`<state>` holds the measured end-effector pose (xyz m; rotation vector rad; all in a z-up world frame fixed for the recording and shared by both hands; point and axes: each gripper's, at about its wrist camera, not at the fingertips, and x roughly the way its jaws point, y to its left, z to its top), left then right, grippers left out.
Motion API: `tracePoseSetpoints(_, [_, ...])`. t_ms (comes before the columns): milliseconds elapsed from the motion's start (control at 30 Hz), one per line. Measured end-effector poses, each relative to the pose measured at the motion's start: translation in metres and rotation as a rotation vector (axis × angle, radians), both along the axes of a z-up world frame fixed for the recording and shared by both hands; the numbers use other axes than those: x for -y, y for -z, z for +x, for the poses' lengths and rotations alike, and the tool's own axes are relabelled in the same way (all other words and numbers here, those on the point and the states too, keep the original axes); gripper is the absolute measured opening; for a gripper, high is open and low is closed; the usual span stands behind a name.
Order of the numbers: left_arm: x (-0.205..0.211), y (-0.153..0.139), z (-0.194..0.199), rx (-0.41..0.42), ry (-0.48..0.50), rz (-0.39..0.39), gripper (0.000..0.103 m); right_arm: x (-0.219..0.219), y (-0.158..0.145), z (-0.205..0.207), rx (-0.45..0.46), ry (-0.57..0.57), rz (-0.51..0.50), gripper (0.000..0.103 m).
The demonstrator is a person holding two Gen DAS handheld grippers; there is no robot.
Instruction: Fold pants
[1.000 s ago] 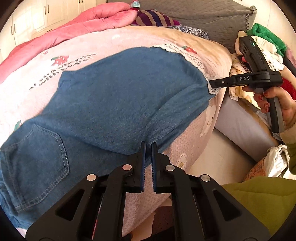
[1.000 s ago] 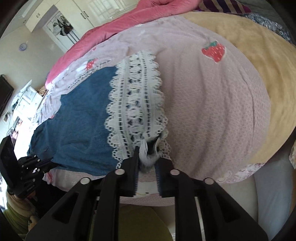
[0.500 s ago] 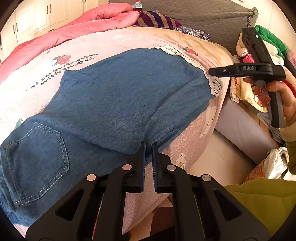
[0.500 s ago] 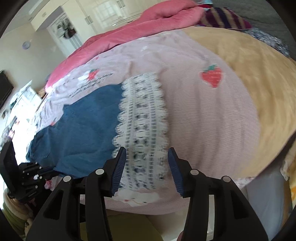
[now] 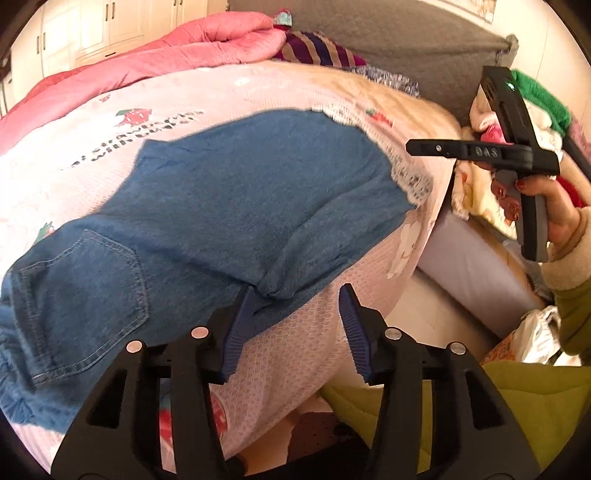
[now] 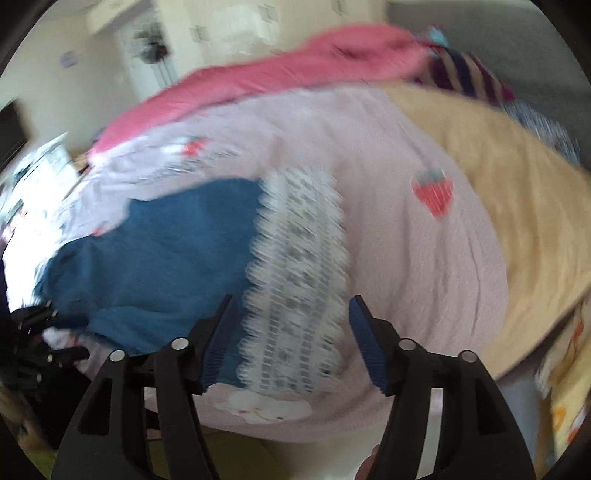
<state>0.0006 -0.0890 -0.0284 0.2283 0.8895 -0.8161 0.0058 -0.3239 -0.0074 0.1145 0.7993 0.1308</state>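
Blue denim pants (image 5: 240, 206) lie flat on the pink strawberry bedspread (image 5: 92, 122), back pocket (image 5: 85, 295) at the left and white lace hem (image 5: 406, 173) at the right. My left gripper (image 5: 295, 291) hovers at the pants' near edge. Its jaws are opening, and the denim edge lies beside the left finger (image 5: 236, 325) with no pad pressing on it. My right gripper (image 6: 291, 299) hangs above the lace hem (image 6: 299, 295), jaws opening, nothing between them. In the left wrist view a hand (image 5: 554, 214) holds it off the bed's right edge.
A pink quilt (image 5: 166, 55), a striped pillow (image 5: 317, 48) and a grey headboard (image 5: 388, 33) line the far side. A heap of clothes (image 5: 535, 103) sits at the right. The pale floor (image 5: 436, 314) runs beside the bed, and a green garment (image 5: 517, 406) is near my side.
The left jaws, shut before, have parted at the pants' near edge. The right gripper let go of the lace hem, opened wider and lifted away from it.
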Motion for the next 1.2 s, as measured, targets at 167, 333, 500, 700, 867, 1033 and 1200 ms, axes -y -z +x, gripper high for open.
tracePoseSetpoints(167, [-0.036,-0.022,0.003,0.038,-0.118,-0.047,0.059,-0.051,-0.009,-0.01,0.056,-0.23,-0.042,0.065])
tracePoseSetpoints(333, [-0.091,-0.035,0.008,0.067,-0.32,-0.03,0.074,-0.1,0.003,-0.017,0.07,-0.4,-0.173,0.065])
tracePoseSetpoints(500, [-0.152,-0.035,0.016,0.046,-0.553,-0.005,0.08,-0.124,0.017,-0.021,0.071,-0.45,-0.264,0.065])
tracePoseSetpoints(700, [-0.199,-0.015,0.027,-0.097,-0.699,-0.107,0.081,-0.144,0.034,-0.021,0.054,-0.507,-0.372,0.056])
tracePoseSetpoints(867, [-0.198,0.006,0.04,-0.199,-0.715,-0.147,0.037,-0.148,0.057,-0.008,-0.037,-0.515,-0.399,0.009])
tracePoseSetpoints(1033, [-0.212,-0.004,0.049,-0.193,-0.744,-0.189,0.027,-0.135,0.043,-0.01,-0.043,-0.538,-0.257,0.003])
tracePoseSetpoints(1200, [-0.225,-0.003,0.048,-0.193,-0.758,-0.169,0.027,-0.136,0.061,-0.007,-0.108,-0.555,-0.273,0.003])
